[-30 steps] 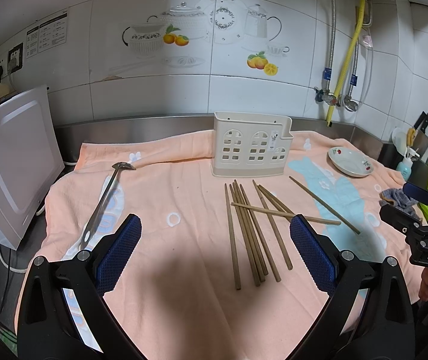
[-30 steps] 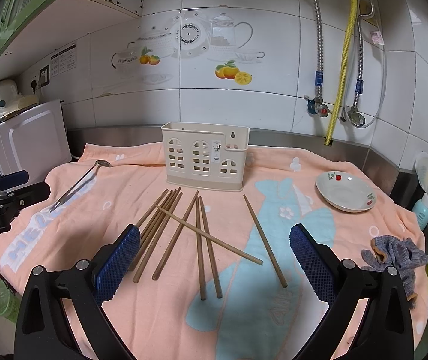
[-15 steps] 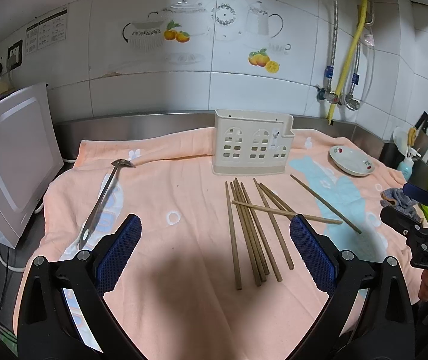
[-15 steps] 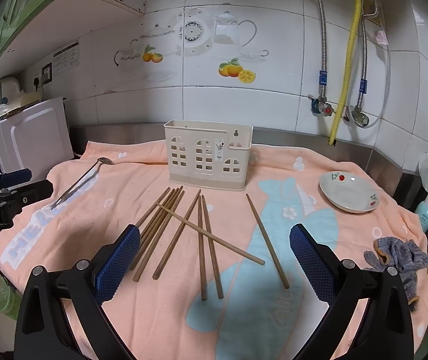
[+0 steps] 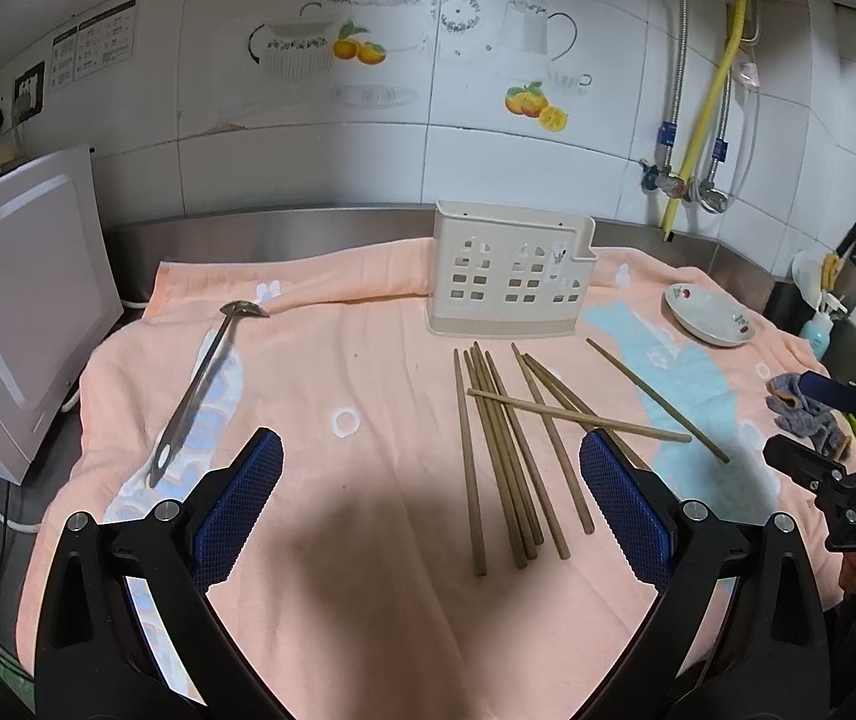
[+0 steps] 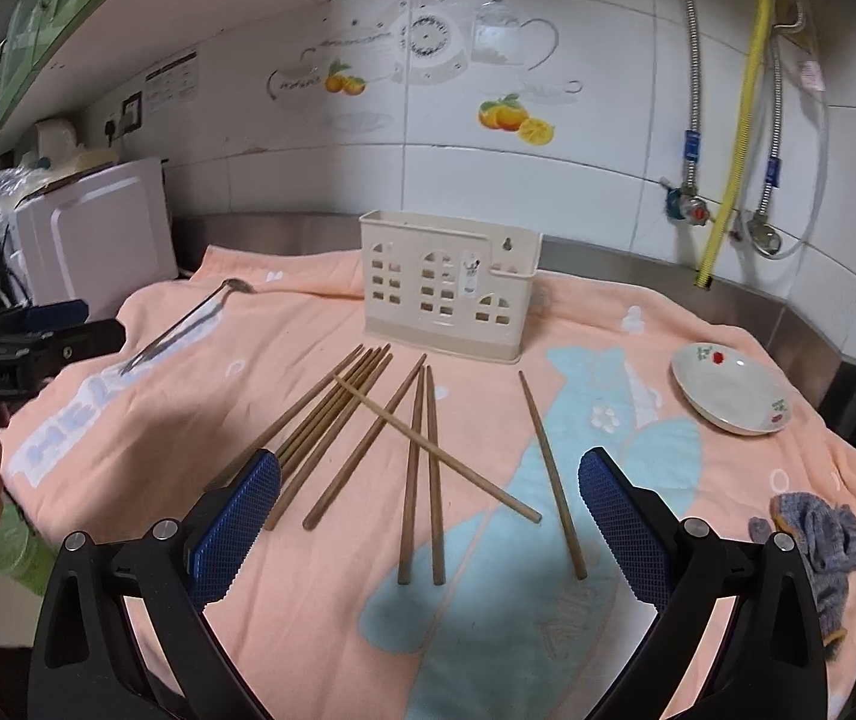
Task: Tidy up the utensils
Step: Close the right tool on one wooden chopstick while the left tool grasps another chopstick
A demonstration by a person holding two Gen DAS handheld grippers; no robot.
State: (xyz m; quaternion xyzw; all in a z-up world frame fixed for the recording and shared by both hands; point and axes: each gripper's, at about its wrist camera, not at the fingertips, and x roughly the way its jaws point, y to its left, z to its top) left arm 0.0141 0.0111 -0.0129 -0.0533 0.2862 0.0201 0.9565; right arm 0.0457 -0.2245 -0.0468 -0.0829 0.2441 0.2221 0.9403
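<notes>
Your left gripper (image 5: pixel 430 504) and right gripper (image 6: pixel 428 507) both hover above the peach towel (image 5: pixel 368 396) on the table, jaws wide apart and holding nothing. The wooden chopsticks (image 6: pixel 368 420) lie scattered ahead of you, one crossing the others, just in front of the cream utensil holder (image 6: pixel 448 294). A metal ladle (image 5: pixel 206 384) rests to your left; a small dish (image 6: pixel 727 396) sits to your right.
</notes>
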